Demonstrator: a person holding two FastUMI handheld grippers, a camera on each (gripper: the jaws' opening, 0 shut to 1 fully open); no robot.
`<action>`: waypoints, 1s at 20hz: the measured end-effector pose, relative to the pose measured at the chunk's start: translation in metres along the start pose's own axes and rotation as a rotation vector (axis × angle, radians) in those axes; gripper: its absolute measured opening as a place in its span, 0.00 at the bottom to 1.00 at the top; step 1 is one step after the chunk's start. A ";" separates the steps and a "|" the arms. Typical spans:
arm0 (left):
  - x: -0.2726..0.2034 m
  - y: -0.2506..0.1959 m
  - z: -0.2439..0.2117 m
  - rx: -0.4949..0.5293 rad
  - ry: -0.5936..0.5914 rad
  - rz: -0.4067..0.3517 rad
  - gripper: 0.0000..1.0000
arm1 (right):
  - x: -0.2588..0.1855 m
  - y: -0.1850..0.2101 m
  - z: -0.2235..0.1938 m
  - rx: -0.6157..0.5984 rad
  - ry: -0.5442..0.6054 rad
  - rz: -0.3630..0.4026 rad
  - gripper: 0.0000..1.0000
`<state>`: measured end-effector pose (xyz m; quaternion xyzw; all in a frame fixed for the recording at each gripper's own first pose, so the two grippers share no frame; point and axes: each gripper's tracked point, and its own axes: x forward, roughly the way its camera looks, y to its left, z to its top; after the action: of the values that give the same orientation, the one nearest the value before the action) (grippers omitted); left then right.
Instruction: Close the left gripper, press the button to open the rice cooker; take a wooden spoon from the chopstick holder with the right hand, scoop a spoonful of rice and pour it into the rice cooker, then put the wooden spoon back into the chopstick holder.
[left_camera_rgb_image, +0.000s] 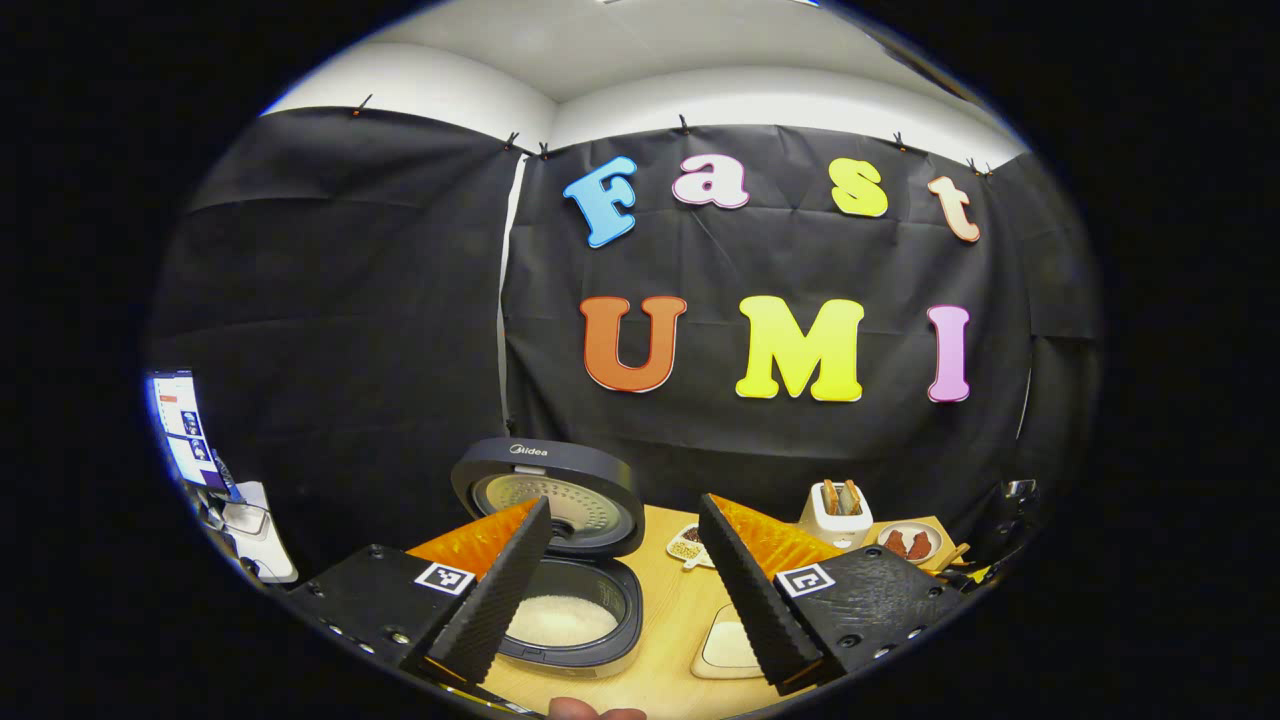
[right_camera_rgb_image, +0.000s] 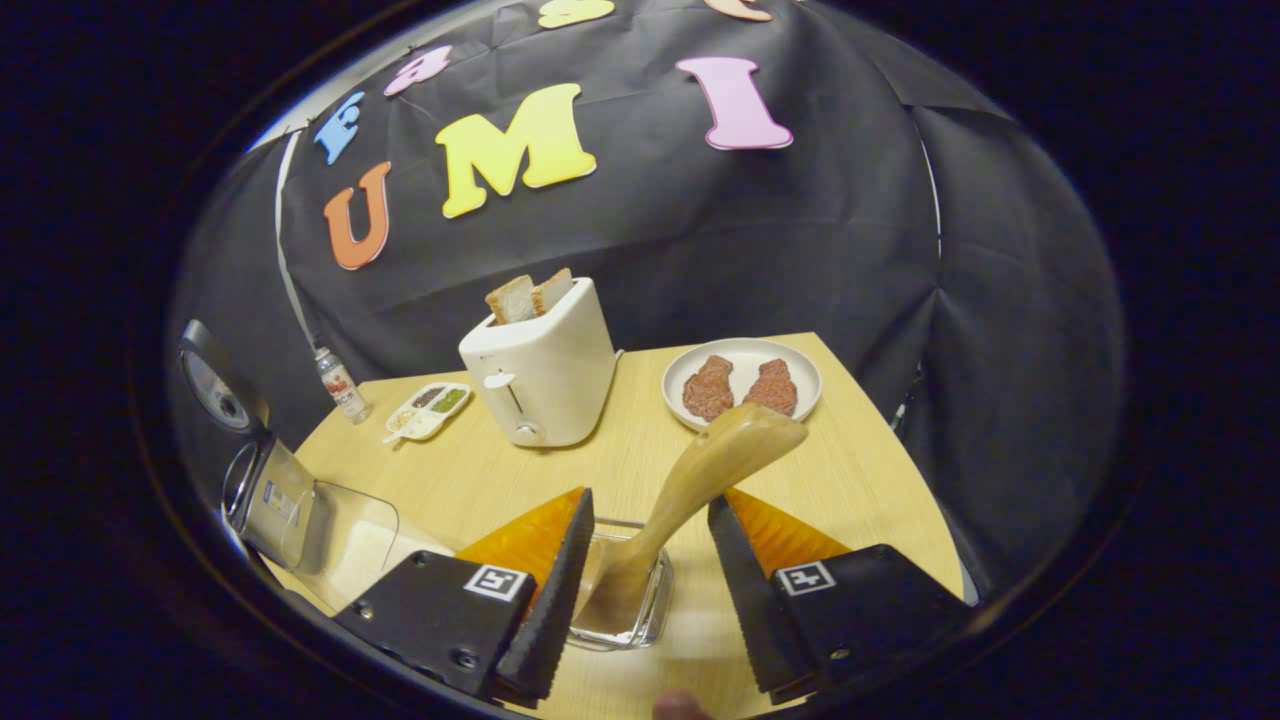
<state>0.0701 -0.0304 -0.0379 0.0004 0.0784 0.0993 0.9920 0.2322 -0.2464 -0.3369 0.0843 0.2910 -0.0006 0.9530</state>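
Right gripper view – wooden spoon (right_camera_rgb_image: 690, 490) between open gripper (right_camera_rgb_image: 640, 560).

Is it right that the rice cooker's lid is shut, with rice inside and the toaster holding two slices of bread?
Not quite: the rice cooker has its lid standing open, as the left gripper view shows, with white rice in the pot. The toaster does hold two bread slices.

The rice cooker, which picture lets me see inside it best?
The left gripper view. There the rice cooker sits right ahead with its lid up, and white rice shows in the pot. In the right gripper view it sits at the far left edge, and you cannot see into the pot.
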 end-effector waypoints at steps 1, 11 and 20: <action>0.001 0.000 -0.002 -0.001 0.009 0.002 0.95 | 0.004 0.000 -0.002 0.009 0.008 0.003 0.73; -0.001 0.013 -0.006 -0.035 0.029 0.003 0.95 | -0.010 0.013 0.001 0.026 0.008 -0.014 0.29; -0.010 0.034 0.005 -0.022 -0.011 -0.058 0.95 | -0.047 0.034 0.030 0.001 -0.050 -0.122 0.12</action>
<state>0.0546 0.0008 -0.0307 -0.0125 0.0718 0.0712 0.9948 0.2110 -0.2201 -0.2810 0.0668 0.2719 -0.0609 0.9581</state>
